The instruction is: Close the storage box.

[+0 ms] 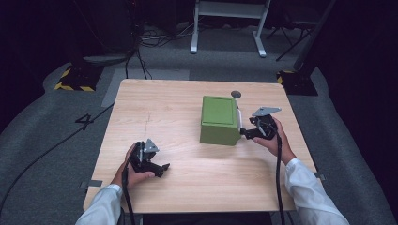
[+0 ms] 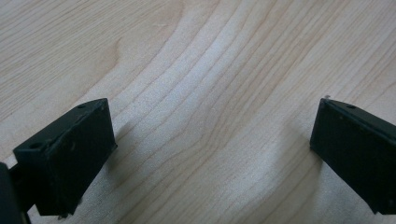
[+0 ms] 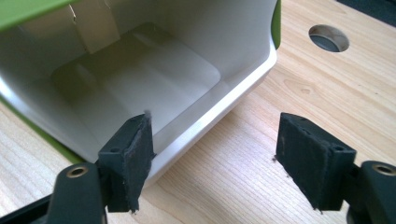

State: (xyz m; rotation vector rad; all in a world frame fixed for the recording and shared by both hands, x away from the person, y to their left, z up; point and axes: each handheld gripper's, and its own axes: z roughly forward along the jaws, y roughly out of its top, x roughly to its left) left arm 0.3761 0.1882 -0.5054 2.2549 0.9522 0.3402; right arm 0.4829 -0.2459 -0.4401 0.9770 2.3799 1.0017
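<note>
the right claw [image 1: 245, 132], jaws wide and holding nothing, straddled the white rim of a green box [image 1: 218, 119] lying on its side right of the table's [image 1: 155, 103] centre; the left claw [image 1: 162, 169] rested spread and empty. a shallow bite on the rim could slip or shove the box.

One green box [image 1: 218, 119] lies on one table [image 1: 178, 98]. One round hole [image 1: 236, 94] sits just beyond the box. Two grippers: one [image 1: 244, 133] at the box's open side, one [image 1: 162, 169] well apart from it.
</note>
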